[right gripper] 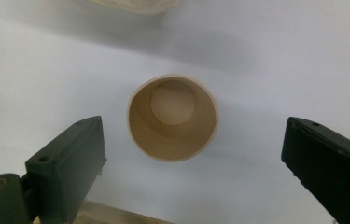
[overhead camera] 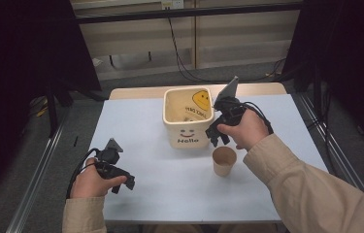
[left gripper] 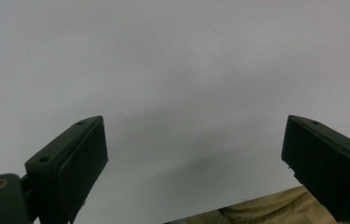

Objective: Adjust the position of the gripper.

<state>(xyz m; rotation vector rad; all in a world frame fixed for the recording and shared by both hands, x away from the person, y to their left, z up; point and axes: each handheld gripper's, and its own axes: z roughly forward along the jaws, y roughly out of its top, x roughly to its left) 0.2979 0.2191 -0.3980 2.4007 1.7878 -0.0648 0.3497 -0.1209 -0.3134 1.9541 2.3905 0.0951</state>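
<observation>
Table point(overhead camera: 160, 194), pale blue sheet over wood, stands among black curtains point(overhead camera: 19, 58).

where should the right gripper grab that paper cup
Probably from straight above, jaws straddling the cup's wall just under the rim. The paper cup stands upright and empty on the table, mouth open to the right gripper, whose open jaws sit to either side of it. The round, thin wall suits a light squeeze across its width.

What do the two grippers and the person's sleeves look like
Both the left gripper and the right gripper are black, each with two flat, blocky jaws, a grey three-cornered plate on top and a black cable trailing away. The person wears beige sleeves.
</observation>
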